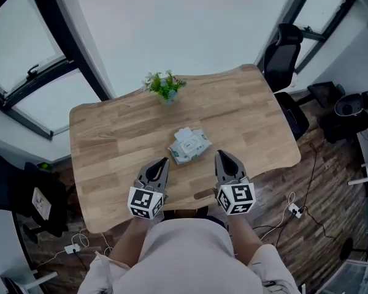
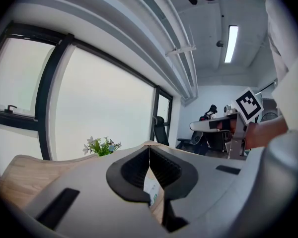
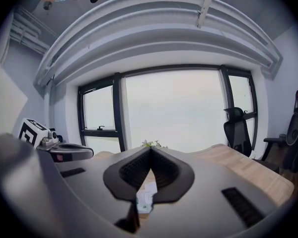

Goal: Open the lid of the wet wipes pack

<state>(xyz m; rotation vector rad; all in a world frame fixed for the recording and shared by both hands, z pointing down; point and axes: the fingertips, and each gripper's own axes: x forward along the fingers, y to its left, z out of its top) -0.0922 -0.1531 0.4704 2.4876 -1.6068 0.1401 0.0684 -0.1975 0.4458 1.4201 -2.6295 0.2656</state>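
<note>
The wet wipes pack (image 1: 189, 145), pale green and white with its lid down, lies flat near the middle of the wooden table (image 1: 110, 139). My left gripper (image 1: 165, 162) hovers just left of and nearer than the pack, jaws shut and empty. My right gripper (image 1: 220, 156) hovers just right of the pack, also shut with nothing in it. Both point toward the pack without touching it. In the left gripper view the shut jaws (image 2: 149, 150) hide most of the pack (image 2: 151, 188). A sliver of the pack (image 3: 145, 198) shows below the right gripper (image 3: 150, 150) in its own view.
A small potted plant (image 1: 164, 87) stands at the table's far edge. A black office chair (image 1: 283, 57) sits at the far right corner, another chair (image 1: 24, 195) at the left. Cables and a power strip (image 1: 293, 210) lie on the floor to the right.
</note>
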